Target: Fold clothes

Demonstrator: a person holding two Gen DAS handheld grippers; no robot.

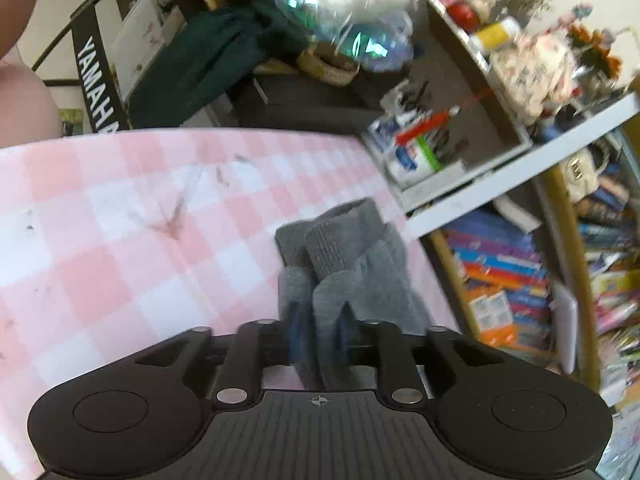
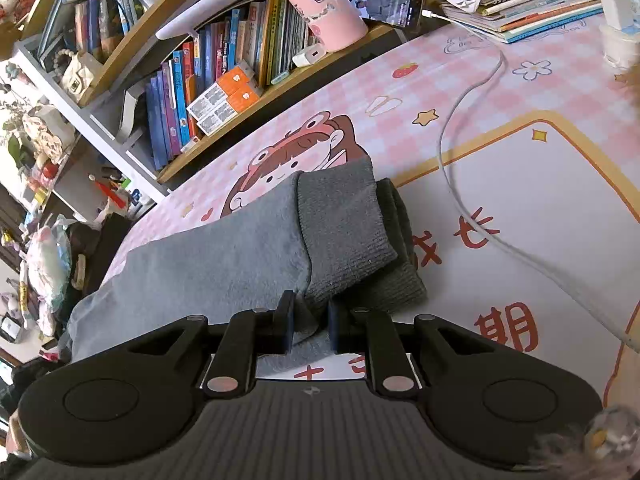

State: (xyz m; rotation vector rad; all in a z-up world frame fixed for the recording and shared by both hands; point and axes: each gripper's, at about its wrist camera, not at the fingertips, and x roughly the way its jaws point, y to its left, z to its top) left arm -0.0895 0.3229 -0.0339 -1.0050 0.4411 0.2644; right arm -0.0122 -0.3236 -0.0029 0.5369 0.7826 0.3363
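Left gripper (image 1: 316,336): clamped on the grey socks (image 1: 352,264), lifting them above the pink checked table mat (image 1: 120,240).
Right gripper (image 2: 310,328): closed on the socks' (image 2: 248,248) near edge.
Socks: lying on the mat (image 2: 520,208), ribbed cuffs far right.
Cable (image 2: 452,152): right of socks.

A pair of grey socks (image 2: 224,252) lies on the pink checked desk mat (image 2: 500,92) — soft fleecy bodies with darker ribbed cuffs (image 2: 340,232). The two are stacked, one cuff on top of the other, and the fleecy part stretches away to the left. In the left wrist view the fabric (image 1: 352,268) bunches up off the mat (that view is blurred).
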